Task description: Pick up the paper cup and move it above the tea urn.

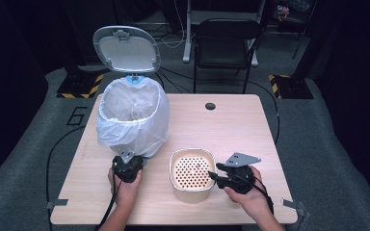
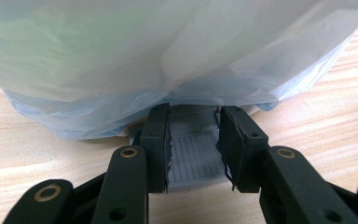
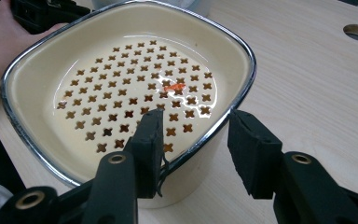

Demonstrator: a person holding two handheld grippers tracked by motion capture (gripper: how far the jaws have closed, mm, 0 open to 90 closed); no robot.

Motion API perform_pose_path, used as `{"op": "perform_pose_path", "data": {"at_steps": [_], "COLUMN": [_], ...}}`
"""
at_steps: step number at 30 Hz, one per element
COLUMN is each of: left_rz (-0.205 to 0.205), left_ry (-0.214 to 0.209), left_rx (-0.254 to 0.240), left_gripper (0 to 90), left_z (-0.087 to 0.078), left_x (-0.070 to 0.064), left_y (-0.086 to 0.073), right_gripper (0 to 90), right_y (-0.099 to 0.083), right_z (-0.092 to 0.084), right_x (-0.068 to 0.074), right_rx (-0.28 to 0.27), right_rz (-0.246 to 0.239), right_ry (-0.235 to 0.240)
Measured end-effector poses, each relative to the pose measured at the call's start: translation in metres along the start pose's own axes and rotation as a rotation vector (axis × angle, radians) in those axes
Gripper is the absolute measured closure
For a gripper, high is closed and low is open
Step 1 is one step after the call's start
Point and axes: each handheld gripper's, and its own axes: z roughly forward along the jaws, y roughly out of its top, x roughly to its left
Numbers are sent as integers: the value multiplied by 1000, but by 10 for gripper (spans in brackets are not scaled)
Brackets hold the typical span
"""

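Left claw pinches the bin's pedal, lid up; right claw gapes astride the strainer bowl rim, probably before lifting.

lab/studio | black curtains | hazard-taped stand bases | floor cables

Bin body hidden under white liner; pedal partly covered by jaws. Small orange scrap in strainer basket, too small to identify.
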Motion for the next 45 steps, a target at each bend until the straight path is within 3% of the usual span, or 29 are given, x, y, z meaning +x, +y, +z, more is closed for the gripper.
{"op": "perform_pose_path", "data": {"at_steps": [10, 16, 21, 26, 31, 40, 45], "left_rz": [1, 2, 0, 0, 1, 1, -1], "left_ry": [0, -1, 0, 0, 1, -1, 2], "left_rx": [0, 4, 0, 0, -2, 5, -4], "left_gripper": [639, 639, 639, 639, 639, 639, 639], "left_z": [0, 0, 0, 0, 0, 0, 0], "left_x": [0, 0, 0, 0, 0, 0, 0], "left_y": [0, 0, 0, 0, 0, 0, 0], "right_gripper": [542, 469, 442, 413, 364, 195, 156], "right_y": [-10, -16, -14, -15, -24, -49, -60], "right_z": [-13, -16, -26, -38, -47, -44, -39], "right_x": [4, 3, -3, -16, -27, -37, -39], "right_rx": [13, -22, -82, -110, -139, -111, -105], "right_rz": [10, 42, 53, 80, 72, 61, 71], "right_ry": [-18, 5, 11, -9, -45, -105, -94]}}
